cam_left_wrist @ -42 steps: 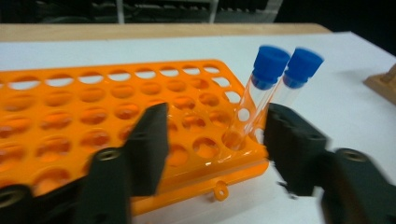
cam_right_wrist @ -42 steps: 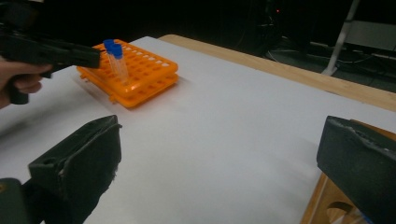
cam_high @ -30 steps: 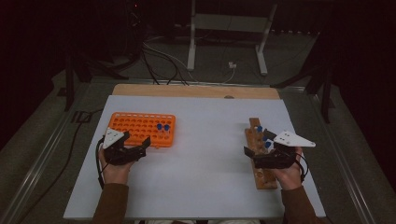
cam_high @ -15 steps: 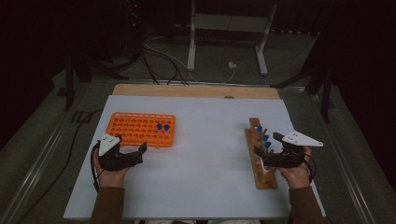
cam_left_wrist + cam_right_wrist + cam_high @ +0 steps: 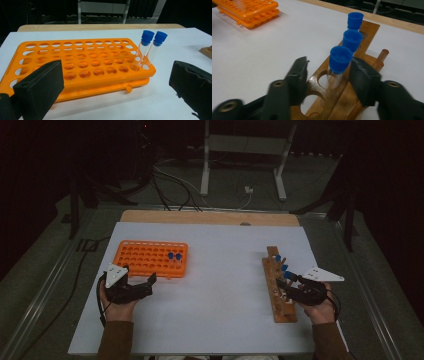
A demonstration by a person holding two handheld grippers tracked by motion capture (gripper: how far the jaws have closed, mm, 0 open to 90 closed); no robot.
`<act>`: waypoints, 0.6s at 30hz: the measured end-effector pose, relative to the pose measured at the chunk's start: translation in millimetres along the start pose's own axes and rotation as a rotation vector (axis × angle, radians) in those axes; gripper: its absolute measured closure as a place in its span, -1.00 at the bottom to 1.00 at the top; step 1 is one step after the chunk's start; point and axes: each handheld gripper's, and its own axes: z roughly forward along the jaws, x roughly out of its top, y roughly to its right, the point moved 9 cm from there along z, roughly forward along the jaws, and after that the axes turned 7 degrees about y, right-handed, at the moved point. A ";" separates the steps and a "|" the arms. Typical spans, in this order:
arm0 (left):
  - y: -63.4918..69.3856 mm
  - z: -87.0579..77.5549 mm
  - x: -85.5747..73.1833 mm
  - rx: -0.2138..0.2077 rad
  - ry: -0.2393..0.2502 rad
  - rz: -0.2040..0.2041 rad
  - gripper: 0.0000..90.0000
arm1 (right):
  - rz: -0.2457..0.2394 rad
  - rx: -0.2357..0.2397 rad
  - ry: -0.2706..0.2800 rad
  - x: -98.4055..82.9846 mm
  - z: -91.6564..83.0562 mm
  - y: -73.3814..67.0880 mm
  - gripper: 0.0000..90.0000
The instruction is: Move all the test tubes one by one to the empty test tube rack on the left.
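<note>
Clear round tube (image 5: 336,72), ribbed blue cap, in glossy wooden rack (image 5: 342,95).

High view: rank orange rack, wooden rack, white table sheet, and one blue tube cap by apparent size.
1. White table sheet
2. Orange rack
3. Wooden rack: longer than the orange rack is deep, but far narrower
4. Blue tube cap: smallest; the caps look alike

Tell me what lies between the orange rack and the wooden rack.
Bare white table top and nothing else lies between the orange rack and the wooden rack, as the high view shows.
</note>
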 end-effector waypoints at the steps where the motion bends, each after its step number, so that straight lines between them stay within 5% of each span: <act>1: -0.1 0.4 -0.4 -0.001 -0.001 0.000 -0.99 | -0.001 0.001 0.001 -0.4 -0.1 0.5 0.27; 9: 0.7 1.8 -2.0 -0.001 -0.009 0.004 -0.99 | -0.014 -0.004 0.018 -1.4 0.0 2.9 0.67; 18: 3.2 2.8 -2.8 -0.009 -0.012 0.006 -0.99 | -0.024 0.001 0.025 -0.9 3.5 0.2 0.69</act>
